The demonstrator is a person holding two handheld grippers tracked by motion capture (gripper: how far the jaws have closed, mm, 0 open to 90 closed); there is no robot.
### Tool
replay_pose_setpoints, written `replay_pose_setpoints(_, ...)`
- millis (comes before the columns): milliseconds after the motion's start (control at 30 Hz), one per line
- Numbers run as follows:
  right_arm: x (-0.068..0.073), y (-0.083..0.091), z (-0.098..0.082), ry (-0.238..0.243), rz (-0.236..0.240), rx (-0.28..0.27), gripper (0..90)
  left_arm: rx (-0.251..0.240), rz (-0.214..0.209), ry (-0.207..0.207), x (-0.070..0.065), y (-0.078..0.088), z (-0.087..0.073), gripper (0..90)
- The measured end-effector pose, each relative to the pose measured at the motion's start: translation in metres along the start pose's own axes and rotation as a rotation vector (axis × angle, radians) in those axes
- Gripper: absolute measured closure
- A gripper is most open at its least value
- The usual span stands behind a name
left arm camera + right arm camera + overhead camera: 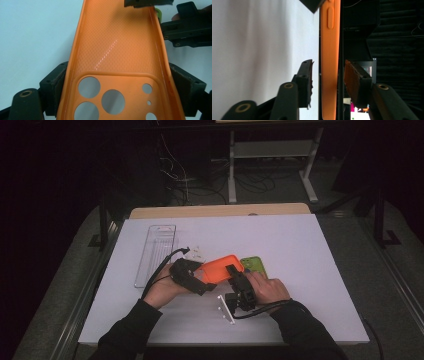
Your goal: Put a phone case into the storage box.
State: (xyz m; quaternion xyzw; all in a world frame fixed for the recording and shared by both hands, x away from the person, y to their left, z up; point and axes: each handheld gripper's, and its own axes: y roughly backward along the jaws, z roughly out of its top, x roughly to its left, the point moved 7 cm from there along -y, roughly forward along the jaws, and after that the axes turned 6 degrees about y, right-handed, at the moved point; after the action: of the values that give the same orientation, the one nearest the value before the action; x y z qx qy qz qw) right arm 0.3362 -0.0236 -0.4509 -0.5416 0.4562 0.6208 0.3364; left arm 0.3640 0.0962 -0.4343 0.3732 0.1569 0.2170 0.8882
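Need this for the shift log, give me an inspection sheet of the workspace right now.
Surface: white table, bare at right.
Job's things: orange phone case held above table; green phone lying beside it.
Clutter: clear tray at left; small white bits; white bracket.
Grippers: left gripper shut on case's camera end; right gripper straddles case's edge, pads not pressing.
Cables: one trails from each gripper.
Surroundings: dark room, table frame, floor wiring.

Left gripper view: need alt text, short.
An orange phone case, seen from its inside with the round camera cut-outs nearest the lens, is clamped across its width by the left gripper above a white table. At the case's far end, the right gripper reaches in from the upper right, one black jaw over the case's end.
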Motion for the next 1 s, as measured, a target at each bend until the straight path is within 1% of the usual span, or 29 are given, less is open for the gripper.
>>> replay_pose_setpoints(100, 0.0002, 0.0008, 0.0017, 0.0, -0.003, -0.008, 63.0, 0.0, -0.001, 0.001, 0.0001, 0.0001, 0.0, 15.7)
replay_pose_setpoints(233, 0.0007, 0.0016, 0.0027, 0.007, -0.003, -0.009, 65.9, 0.0, -0.004, 0.002, -0.001, -0.0007, 0.0001, 15.7)
replay_pose_setpoints(300, 0.0007, 0.0022, 0.0038, 0.018, -0.012, -0.013, 70.1, 0.002, 0.0, 0.003, -0.0008, -0.0009, 0.0, 15.7)
replay_pose_setpoints(367, 0.0009, 0.0028, 0.0048, 0.021, -0.004, -0.019, 72.4, 0.004, -0.001, 0.004, -0.0005, -0.0008, -0.0002, 15.6)
replay_pose_setpoints(400, 0.0015, 0.0032, 0.0053, 0.014, 0.0, -0.018, 74.0, 0.002, -0.003, 0.005, -0.0006, -0.0007, -0.0001, 15.7)
replay_pose_setpoints(433, 0.0016, 0.003, 0.0055, 0.025, 0.004, -0.021, 74.8, 0.002, -0.006, 0.006, -0.0006, -0.0005, -0.0001, 15.7)
replay_pose_setpoints(500, 0.002, 0.0032, 0.0058, 0.023, 0.007, -0.022, 76.8, 0.002, -0.005, 0.003, -0.0001, -0.0003, -0.0001, 15.6)
replay_pose_setpoints(667, 0.0022, 0.0039, 0.0061, 0.032, 0.006, -0.02, 77.4, 0.005, -0.011, 0.005, -0.0003, -0.001, -0.0007, 15.0)
replay_pose_setpoints(700, 0.0021, 0.0038, 0.0062, 0.034, 0.0, -0.021, 77.5, -0.001, -0.006, -0.002, 0.0, -0.0008, -0.0006, 14.7)
replay_pose_setpoints(733, 0.0026, 0.004, 0.0065, 0.032, 0.01, -0.022, 77.6, -0.008, -0.003, -0.005, 0.0, -0.0003, -0.0004, 14.4)
replay_pose_setpoints(767, 0.0024, 0.004, 0.0065, 0.031, 0.009, -0.02, 77.7, -0.009, -0.002, -0.01, 0.0006, 0.0001, -0.0002, 14.0)
replay_pose_setpoints(800, 0.0019, 0.0042, 0.0063, 0.027, 0.008, -0.019, 77.7, -0.016, -0.005, -0.005, 0.0002, 0.0006, 0.0004, 13.6)
replay_pose_setpoints(833, 0.0011, 0.0043, 0.006, 0.027, 0.003, -0.018, 77.7, -0.039, -0.013, 0.015, -0.0016, 0.0, 0.0018, 13.2)
replay_pose_setpoints(867, 0.0, 0.0046, 0.0057, 0.029, -0.004, -0.016, 77.7, -0.027, -0.013, -0.004, -0.0001, 0.0021, 0.0015, 12.0)
replay_pose_setpoints(900, 0.0003, 0.0046, 0.0052, 0.027, 0.001, -0.013, 77.7, -0.038, -0.014, 0.003, 0.0, 0.0033, 0.0023, 10.2)
replay_pose_setpoints(933, 0.0004, 0.0046, 0.0046, 0.025, 0.002, -0.01, 77.7, -0.057, -0.021, 0.02, -0.001, 0.0043, 0.0034, 9.0)
replay_pose_setpoints(1000, 0.0004, 0.0046, 0.0031, 0.02, -0.001, -0.004, 77.7, -0.044, -0.021, 0.01, 0.0012, 0.008, 0.0022, 3.4)
